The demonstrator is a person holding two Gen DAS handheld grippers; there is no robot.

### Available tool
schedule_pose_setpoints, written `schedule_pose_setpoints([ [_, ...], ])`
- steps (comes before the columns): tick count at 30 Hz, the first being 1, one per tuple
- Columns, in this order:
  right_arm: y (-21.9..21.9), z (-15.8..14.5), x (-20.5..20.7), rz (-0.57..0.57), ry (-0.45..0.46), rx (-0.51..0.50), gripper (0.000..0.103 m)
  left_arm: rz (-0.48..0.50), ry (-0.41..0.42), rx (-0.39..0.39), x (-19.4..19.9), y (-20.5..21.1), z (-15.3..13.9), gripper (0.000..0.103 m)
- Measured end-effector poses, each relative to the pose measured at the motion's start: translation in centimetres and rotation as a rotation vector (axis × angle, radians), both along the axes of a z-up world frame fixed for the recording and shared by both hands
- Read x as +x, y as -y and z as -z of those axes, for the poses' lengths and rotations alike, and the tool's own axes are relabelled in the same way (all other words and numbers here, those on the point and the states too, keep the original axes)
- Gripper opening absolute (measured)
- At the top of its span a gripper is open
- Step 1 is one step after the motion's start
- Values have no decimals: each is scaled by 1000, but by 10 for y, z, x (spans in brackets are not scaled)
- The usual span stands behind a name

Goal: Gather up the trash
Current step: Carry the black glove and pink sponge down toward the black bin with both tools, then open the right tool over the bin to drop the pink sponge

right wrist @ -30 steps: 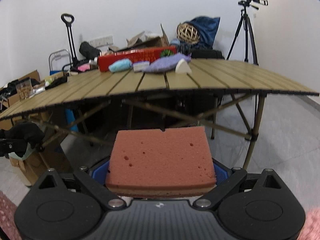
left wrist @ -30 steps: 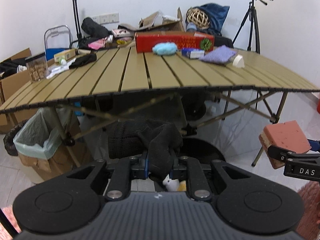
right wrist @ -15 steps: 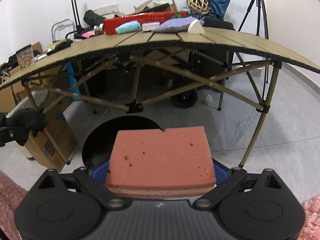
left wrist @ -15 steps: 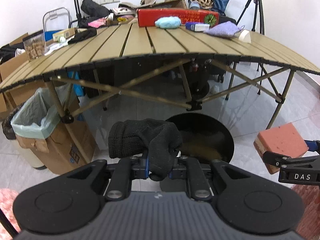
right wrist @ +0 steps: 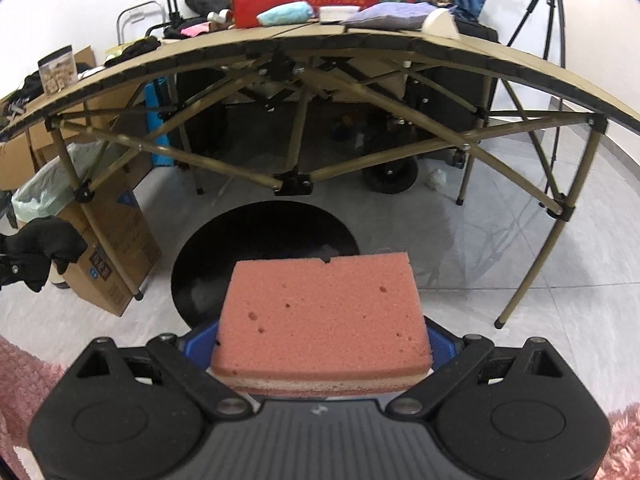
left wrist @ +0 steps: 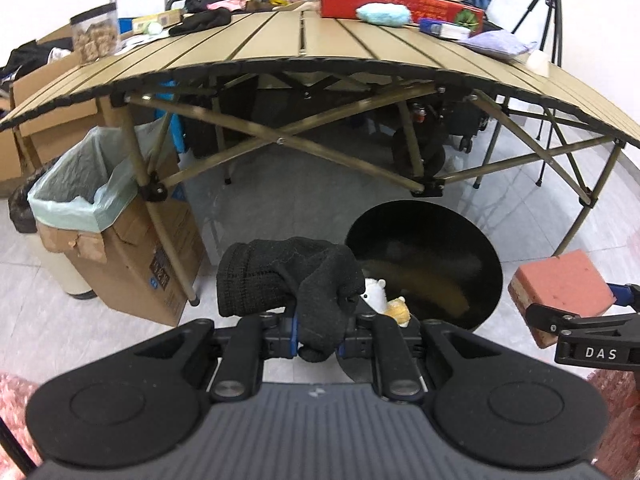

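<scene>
My left gripper (left wrist: 318,334) is shut on a black knit glove (left wrist: 288,280) and holds it above the left rim of a round black bin (left wrist: 424,268) on the floor. Small white and yellow items (left wrist: 384,298) lie inside the bin. My right gripper (right wrist: 320,354) is shut on a pink sponge (right wrist: 324,320), held low over the near rim of the same bin (right wrist: 264,256). The sponge (left wrist: 564,284) also shows at the right in the left wrist view, and the glove (right wrist: 40,252) at the left in the right wrist view.
A slatted folding table (left wrist: 304,44) stands behind the bin, with a red box (left wrist: 396,4), a blue fluffy item (left wrist: 382,14), a purple cloth (left wrist: 496,44) and another black glove (left wrist: 200,22) on it. A cardboard box with a green liner (left wrist: 92,196) stands at the left. A tripod (right wrist: 556,4) stands at the back right.
Both grippers have tilted down and lowered from table height toward the floor. The black bin has come into full view below them. Both still hold their items.
</scene>
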State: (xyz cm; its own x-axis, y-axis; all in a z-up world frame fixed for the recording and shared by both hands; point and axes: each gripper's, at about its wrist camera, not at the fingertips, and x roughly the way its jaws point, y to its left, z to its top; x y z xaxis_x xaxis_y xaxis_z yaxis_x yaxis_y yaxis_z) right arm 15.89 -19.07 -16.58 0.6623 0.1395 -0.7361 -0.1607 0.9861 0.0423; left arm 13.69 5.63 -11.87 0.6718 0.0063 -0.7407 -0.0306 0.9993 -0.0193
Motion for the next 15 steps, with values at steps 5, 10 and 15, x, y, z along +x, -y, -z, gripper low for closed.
schedule_pose_setpoints([
  [5,-16,6,15,-23,-15,-16,98,-30,-12,-25,4,-16,3,16],
  [10,-28,13,28,-38,-34,-33,98,-40,-27,-38,10,-21,7,16],
  [15,-37,18,43,-46,-41,-37,98,-42,-22,-38,14,-21,7,16],
])
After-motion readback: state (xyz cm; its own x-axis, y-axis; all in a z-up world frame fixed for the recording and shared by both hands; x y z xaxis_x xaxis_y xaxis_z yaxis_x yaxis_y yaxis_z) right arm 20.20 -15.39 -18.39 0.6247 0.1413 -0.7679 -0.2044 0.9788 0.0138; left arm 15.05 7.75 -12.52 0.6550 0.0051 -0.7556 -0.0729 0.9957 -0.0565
